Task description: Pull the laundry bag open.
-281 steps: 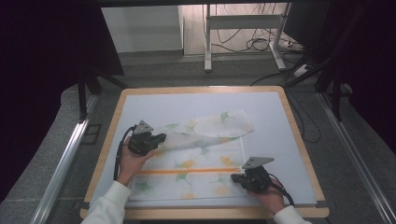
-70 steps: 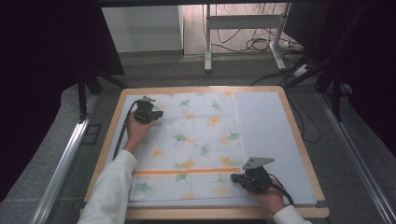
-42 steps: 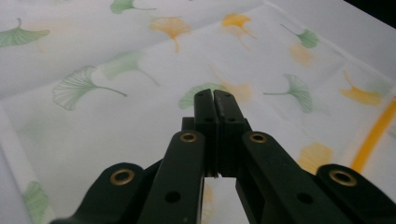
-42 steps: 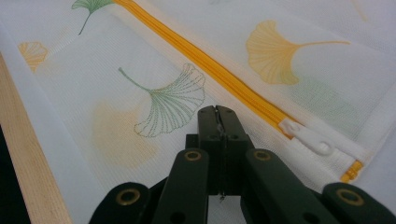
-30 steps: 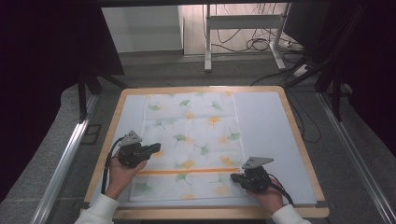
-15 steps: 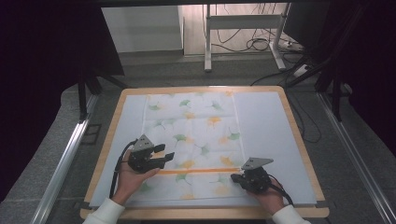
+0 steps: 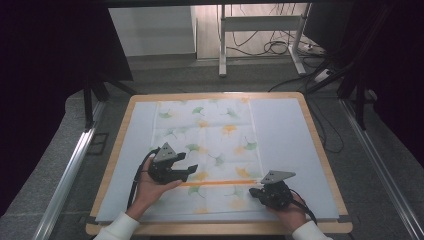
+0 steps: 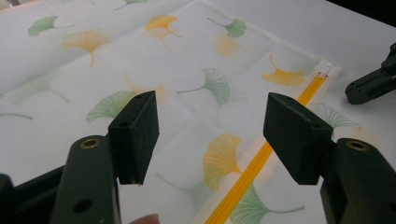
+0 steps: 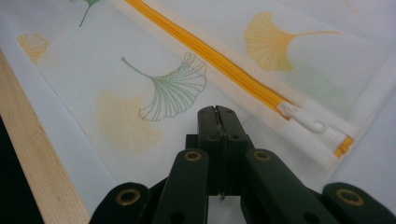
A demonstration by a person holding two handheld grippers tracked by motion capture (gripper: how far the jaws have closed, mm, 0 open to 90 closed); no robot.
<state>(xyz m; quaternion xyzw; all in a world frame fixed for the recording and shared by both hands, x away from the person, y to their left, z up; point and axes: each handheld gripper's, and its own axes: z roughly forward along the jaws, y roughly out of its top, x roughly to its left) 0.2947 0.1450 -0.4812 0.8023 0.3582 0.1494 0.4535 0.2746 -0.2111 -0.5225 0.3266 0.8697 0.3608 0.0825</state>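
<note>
White woven fabric, thin and limp, printed with green and yellow ginkgo leaves: bag (image 7: pixel 210 145) spread flat on the pale mat (image 7: pixel 285 130), running from the far edge down to the near edge, slightly left of centre. Crossed near its near end by an orange zip (image 7: pixel 220 183), with the white pull (image 9: pixel 306 120) at the right end. Likely very light and soft, apt to slide on the mat, wrinkle or drag along if tugged at one point only; no stiffness to push against, so better pinched at a hem or corner, or at the firmer zip tape, than in the middle of the panel. Left gripper (image 7: pixel 190 172) over the left part of the bag just far of the zip, jaws spread and just been opening, nothing between them, only printed cloth below. Right gripper (image 7: pixel 253 191) at the near right corner, jaws pressed together, tips down on the fabric just near of the pull; cannot tell whether a fold is nipped between them. Probably serves as an anchor there, which would keep the cloth from creeping while the other end is worked. Around: wooden table (image 7: pixel 215 229) rim framing the mat, bare mat to left and right, desk legs (image 7: pixel 222 45) and cables (image 7: pixel 272 47) on the floor well beyond the far edge. Nothing on the mat in the way; only the grippers' own cables trailing toward the near edge, which might snag the hem.
</note>
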